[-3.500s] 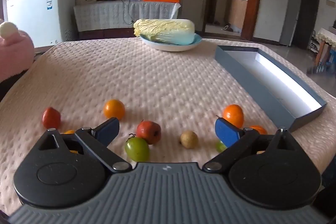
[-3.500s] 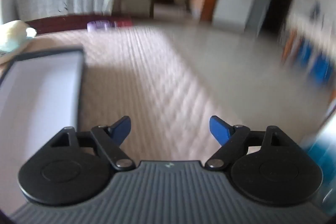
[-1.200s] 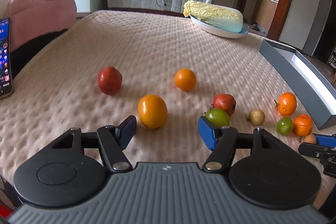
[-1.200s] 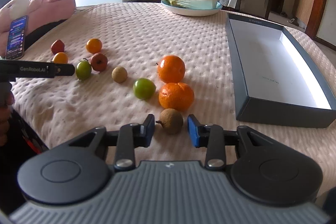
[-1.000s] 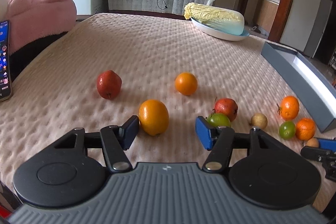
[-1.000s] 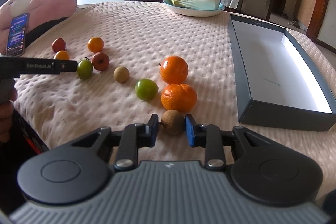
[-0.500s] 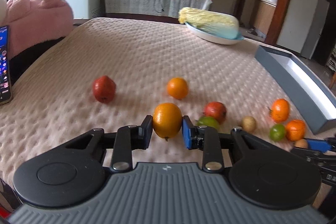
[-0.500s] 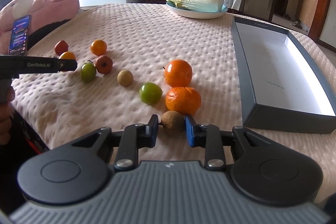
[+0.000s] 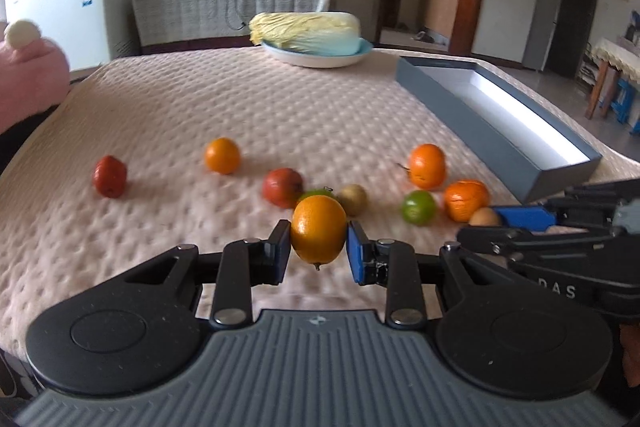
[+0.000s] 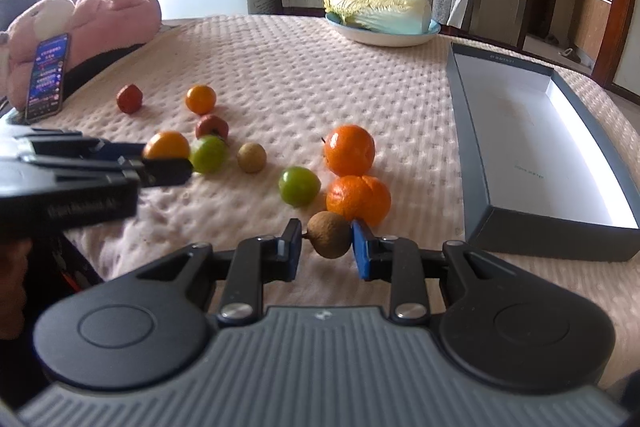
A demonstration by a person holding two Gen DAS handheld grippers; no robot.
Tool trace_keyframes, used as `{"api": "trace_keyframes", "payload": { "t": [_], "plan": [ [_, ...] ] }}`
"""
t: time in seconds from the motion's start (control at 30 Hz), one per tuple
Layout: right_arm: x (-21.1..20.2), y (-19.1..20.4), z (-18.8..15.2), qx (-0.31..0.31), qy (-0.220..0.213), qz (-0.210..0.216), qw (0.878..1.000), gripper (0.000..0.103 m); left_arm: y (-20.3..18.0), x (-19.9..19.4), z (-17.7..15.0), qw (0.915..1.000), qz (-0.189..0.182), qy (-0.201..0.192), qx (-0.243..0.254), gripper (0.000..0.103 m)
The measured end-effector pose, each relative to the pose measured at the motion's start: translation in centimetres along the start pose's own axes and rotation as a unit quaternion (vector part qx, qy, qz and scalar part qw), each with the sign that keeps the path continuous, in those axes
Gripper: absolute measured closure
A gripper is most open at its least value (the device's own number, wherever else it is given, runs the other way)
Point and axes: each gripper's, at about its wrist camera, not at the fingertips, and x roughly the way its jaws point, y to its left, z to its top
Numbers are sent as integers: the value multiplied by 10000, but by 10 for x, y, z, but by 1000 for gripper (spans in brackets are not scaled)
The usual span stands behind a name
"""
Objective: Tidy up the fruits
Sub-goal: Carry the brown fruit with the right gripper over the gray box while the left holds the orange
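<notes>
Left wrist view blurs most of the bench (image 9: 168, 115), so the fruit skins there read as soft blobs. Going left to right: a red fruit (image 9: 109, 175) sits alone toward the left edge, then a small orange (image 9: 222, 155), a second red fruit (image 9: 282, 187), and a green fruit (image 9: 316, 193) almost wholly hidden behind the big orange (image 9: 318, 229) that the left tongs (image 9: 318, 251) pinch between their blue pads, lifted off the cloth. A tan round fruit (image 9: 353, 199) peeks out just right of it. Further right lie a green lime-like fruit (image 9: 418, 207) and two mandarins (image 9: 427, 165) (image 9: 466, 199), one behind the other. The right tongs (image 9: 486, 223) enter from the right edge, covering most of the brown fruit (image 9: 483, 217) they hold.

From the right wrist view, the right tongs (image 10: 329, 247) squeeze that brown fruit (image 10: 329, 234) at the near edge of the bench, just in front of the nearer mandarin (image 10: 358, 199); whether the two touch cannot be told. The grey box (image 10: 552, 235) lies open along the right edge, its near right corner cut off. A cabbage (image 10: 376, 7) on a plate (image 10: 384, 37) sits at the far edge.
</notes>
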Motion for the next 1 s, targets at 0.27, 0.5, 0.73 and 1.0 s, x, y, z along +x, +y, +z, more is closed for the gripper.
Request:
{"api": "trace_keyframes", "payload": {
  "t": [0.27, 0.5, 0.73, 1.0],
  "plan": [
    [-13, -11, 1, 188, -190, 39, 9996, 72, -14, 0, -3, 9999, -59, 68, 105, 68],
    [-18, -17, 3, 245, -311, 116, 9991, 72, -17, -1, -1, 9998, -144, 66, 89, 68],
    [-17, -8, 2, 48, -336, 104, 9994, 72, -16, -5, 0, 9998, -201, 1, 91, 68],
    [-23, -8, 9, 175, -540, 172, 9982, 72, -10, -5, -1, 9999, -150, 29, -6, 68]
  ]
}}
